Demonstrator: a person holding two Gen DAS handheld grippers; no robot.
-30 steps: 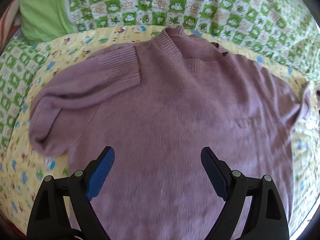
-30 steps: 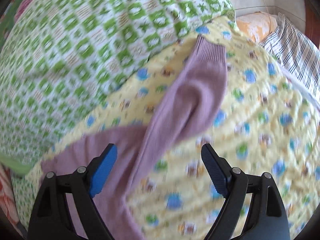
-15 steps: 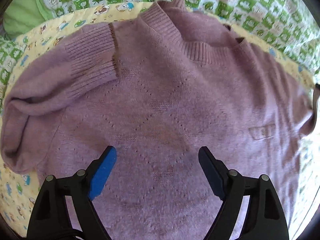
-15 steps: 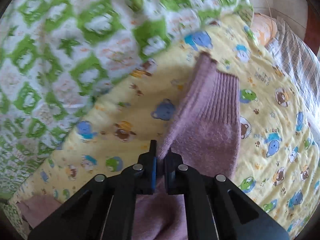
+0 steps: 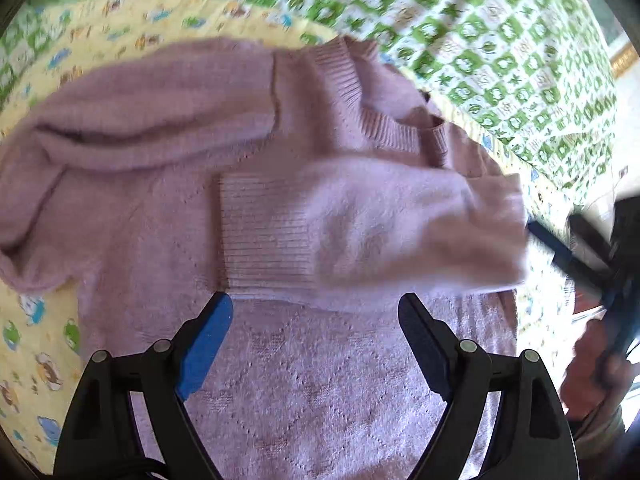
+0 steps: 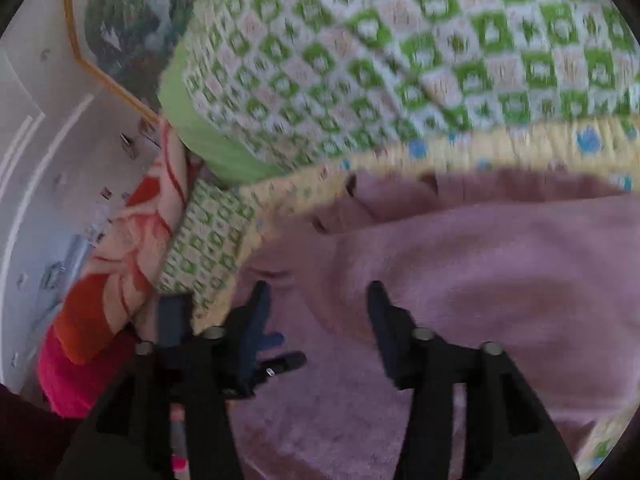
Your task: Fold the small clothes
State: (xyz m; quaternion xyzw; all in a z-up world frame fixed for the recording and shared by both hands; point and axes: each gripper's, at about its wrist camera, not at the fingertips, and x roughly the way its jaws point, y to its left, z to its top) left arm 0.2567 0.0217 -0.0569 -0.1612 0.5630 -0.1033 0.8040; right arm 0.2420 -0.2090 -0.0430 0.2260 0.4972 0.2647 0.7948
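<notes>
Well, the mauve knitted sweater (image 5: 304,360) lies face up on the yellow cartoon-print quilt (image 5: 36,360), its ribbed neckline (image 5: 360,96) toward the green-and-white checked blanket (image 5: 500,40) beyond. Both sleeves are folded in over the chest: one sleeve (image 5: 140,120) runs across the upper part, and the other sleeve (image 5: 360,232) lies across the middle with its ribbed cuff (image 5: 264,236) pointing toward the first. A faint diamond pattern of small holes shows in the knit lower down.

The left gripper (image 5: 314,328) hangs above the lower front of the sweater, tilted steeply down, its blue-padded jaws spread wide with only flat knit under them, not pinched. The right gripper (image 6: 316,308) is off at the sweater's side edge, angled down over the folded sleeve; its jaws are opening and nothing is caught between them. From the left camera it shows only as a dark smear with a blue streak at the far right border, with part of a hand (image 5: 596,364) below it.

Both views are motion-blurred, the right one heavily, so the sleeve's edge there is hard to trace. The sweater's hem is cut off behind the gripper bodies.
</notes>
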